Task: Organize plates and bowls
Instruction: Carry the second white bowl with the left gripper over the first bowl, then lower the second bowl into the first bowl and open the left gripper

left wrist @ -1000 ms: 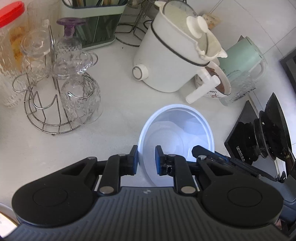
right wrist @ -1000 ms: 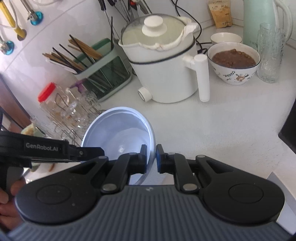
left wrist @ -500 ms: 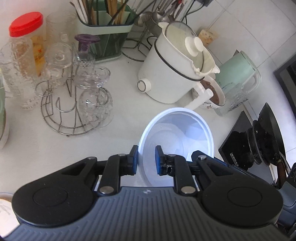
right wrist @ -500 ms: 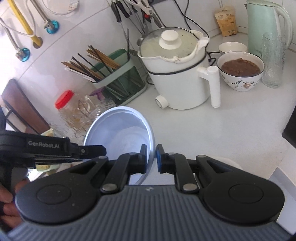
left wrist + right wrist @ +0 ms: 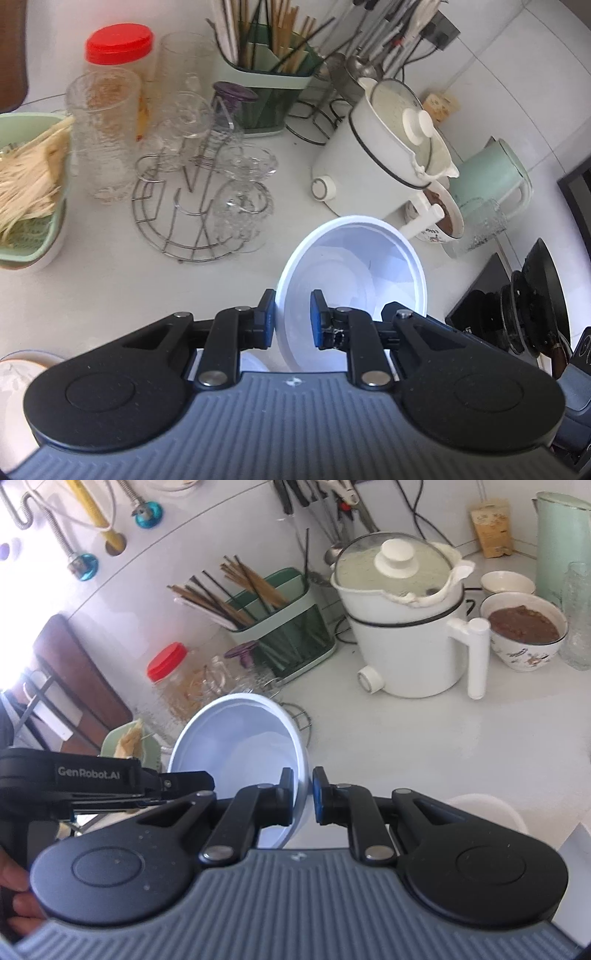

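Two grippers are sharing one white bowl [image 5: 351, 273]: the left gripper [image 5: 292, 318] and the right gripper [image 5: 303, 794] are each pinching opposite rim edges with closed fingers, holding it tilted above the worktop [image 5: 406, 746], probably for steadiness.

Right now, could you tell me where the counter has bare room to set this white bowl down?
Bare counter lies in front of the electric pot, right of the held white bowl. It is crowded around the glass rack and chopstick holder.

White bowl's [image 5: 351, 266] lower rim hidden behind left tongs' [image 5: 291, 317] body
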